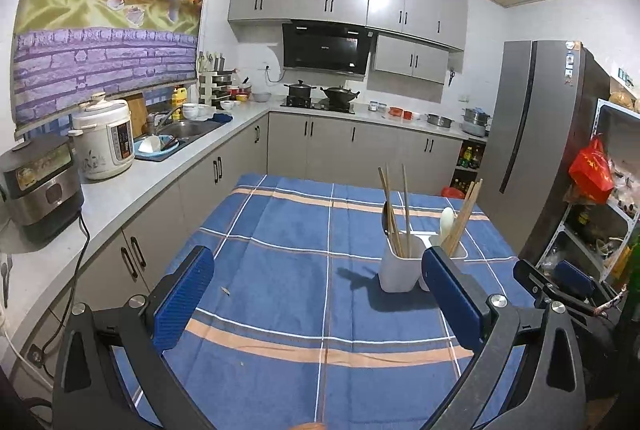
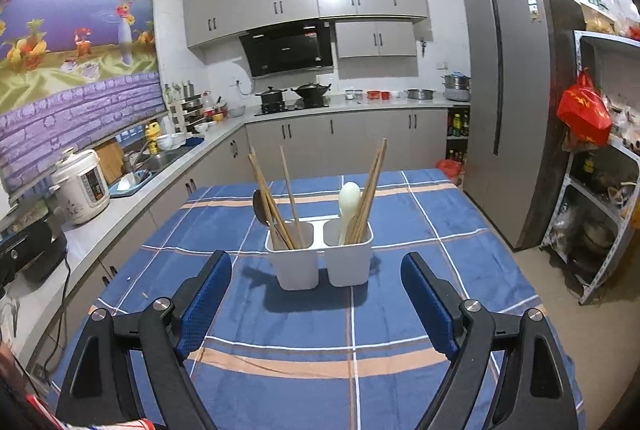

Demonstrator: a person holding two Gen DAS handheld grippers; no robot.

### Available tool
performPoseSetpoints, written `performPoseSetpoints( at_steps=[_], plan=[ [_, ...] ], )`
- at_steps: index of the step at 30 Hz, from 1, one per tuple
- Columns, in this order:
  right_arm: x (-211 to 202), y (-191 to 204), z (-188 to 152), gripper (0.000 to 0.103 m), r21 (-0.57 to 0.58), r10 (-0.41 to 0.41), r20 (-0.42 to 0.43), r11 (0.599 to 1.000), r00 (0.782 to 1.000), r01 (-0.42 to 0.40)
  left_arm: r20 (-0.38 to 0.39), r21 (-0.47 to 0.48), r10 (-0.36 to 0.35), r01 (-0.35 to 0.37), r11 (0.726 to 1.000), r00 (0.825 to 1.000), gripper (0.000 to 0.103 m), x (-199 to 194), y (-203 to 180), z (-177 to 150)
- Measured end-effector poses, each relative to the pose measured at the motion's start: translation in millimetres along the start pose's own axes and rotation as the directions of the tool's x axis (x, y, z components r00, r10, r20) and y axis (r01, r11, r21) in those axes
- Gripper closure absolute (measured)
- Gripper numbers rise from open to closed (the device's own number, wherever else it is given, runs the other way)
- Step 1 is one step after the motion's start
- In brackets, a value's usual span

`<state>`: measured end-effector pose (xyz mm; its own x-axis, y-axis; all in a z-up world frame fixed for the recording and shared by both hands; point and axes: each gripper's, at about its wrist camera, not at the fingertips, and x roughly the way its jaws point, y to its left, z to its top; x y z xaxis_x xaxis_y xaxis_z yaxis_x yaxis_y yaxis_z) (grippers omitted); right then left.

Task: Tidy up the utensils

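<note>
Plainly both the left gripper (image 1: 318, 294) and right gripper (image 2: 316, 304) stand wide apart, holding nothing. The white holder (image 2: 320, 258), mid-table toward the far edge, looks light and tippy; its chopsticks (image 2: 276, 205) are stiff and slippery, best pinched near their tops.

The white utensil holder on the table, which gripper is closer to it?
Right. The right gripper faces the white utensil holder squarely, just short of it; the left gripper sits off to its left.

A rice cooker (image 1: 105, 138) stands by the sink (image 1: 188, 129); a fridge (image 2: 508, 109) stands beside shelves (image 2: 600, 165) with a red bag (image 2: 585, 113).
</note>
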<state>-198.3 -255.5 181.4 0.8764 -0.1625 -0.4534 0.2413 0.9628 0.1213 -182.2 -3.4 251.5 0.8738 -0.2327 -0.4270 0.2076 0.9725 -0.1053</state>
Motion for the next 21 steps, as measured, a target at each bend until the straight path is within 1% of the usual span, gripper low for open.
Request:
performPoseSetpoints(
  at_steps=[3, 4, 6, 9, 13, 16, 21],
  plan=[
    [-0.3, 0.6, -2.6, 0.012, 0.013, 0.015, -0.026, 1.0, 1.0, -0.014, -0.02, -0.007, -0.006, 0.006, 1.0, 1.0, 0.0, 2.1, 4.8, -2.1],
    [-0.8, 1.9, -3.2, 0.012, 0.012, 0.01, -0.027, 1.0, 1.0, -0.009, -0.028, -0.009, -0.008, 0.007, 1.0, 1.0, 0.0, 3.2, 5.6, -2.7],
    [0.1, 5.4, -4.3, 0.006, 0.0, -0.001, -0.041, 1.0, 0.999, 0.001, -0.051, -0.019, -0.019, 0.018, 1.0, 0.998, 0.0, 6.3, 8.2, -4.5],
    [4.4, 11.0, -8.3, 0.005, -0.027, -0.036, -0.071, 0.999, 0.997, 0.034, -0.073, -0.03, -0.023, 0.021, 0.999, 0.997, 0.0, 10.0, 10.5, -7.3],
    [7.7, 12.4, -12.8, 0.005, -0.031, -0.073, -0.077, 0.997, 0.994, 0.071, -0.101, -0.026, -0.015, 0.012, 1.0, 0.995, 0.0, 16.1, 11.9, -11.3],
    [9.2, 11.6, -13.6, 0.005, -0.027, -0.083, -0.079, 0.996, 0.993, 0.081, -0.132, -0.013, 0.001, -0.003, 1.0, 0.991, 0.0, 21.6, 12.5, -15.8],
    [9.5, 15.2, -13.5, 0.005, -0.048, -0.098, -0.068, 0.994, 0.993, 0.095, -0.159, 0.004, 0.012, -0.012, 1.0, 0.987, 0.0, 26.5, 13.2, -20.1]
  ],
)
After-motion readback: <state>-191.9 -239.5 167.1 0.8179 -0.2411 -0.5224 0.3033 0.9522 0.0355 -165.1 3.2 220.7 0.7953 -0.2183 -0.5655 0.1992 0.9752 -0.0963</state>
